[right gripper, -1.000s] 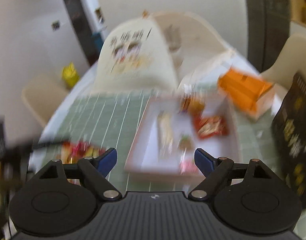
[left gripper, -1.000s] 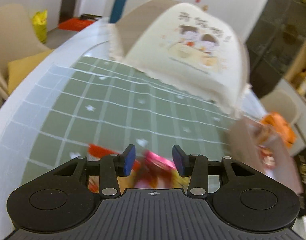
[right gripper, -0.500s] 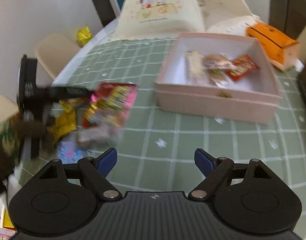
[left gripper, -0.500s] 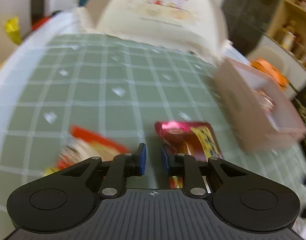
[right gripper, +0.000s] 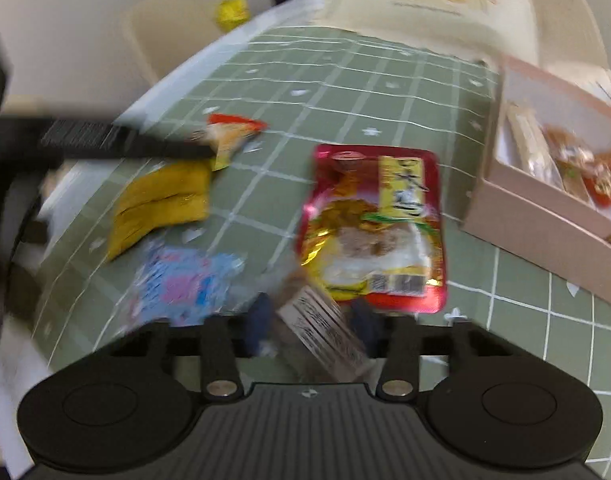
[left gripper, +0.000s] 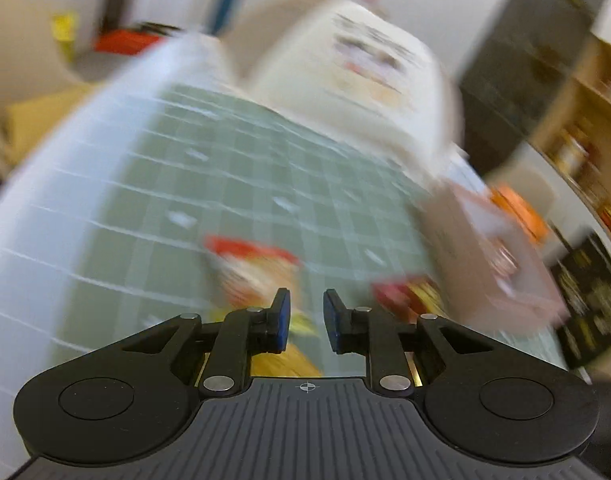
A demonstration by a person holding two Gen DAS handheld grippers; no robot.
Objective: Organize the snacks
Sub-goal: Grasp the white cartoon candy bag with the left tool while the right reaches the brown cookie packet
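Your right gripper (right gripper: pixel 311 328) is closing around the clear snack packet (right gripper: pixel 325 332), your left gripper (left gripper: pixel 306 320) nearly shut on nothing; next, carry it to the pink box (right gripper: pixel 545 216).

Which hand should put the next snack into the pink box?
Right. The right gripper has its jaws closing on the clear-wrapped snack, beside the pink box. The left gripper looks empty.

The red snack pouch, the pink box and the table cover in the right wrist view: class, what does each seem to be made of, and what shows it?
Red snack pouch: glossy foil or plastic film, judging by bright glints and a crimped edge.
Pink box: likely matte cardboard or paperboard; flat, straight walls with no shine.
Table cover: green with a white grid, smooth; cloth or vinyl, blur leaves it open.
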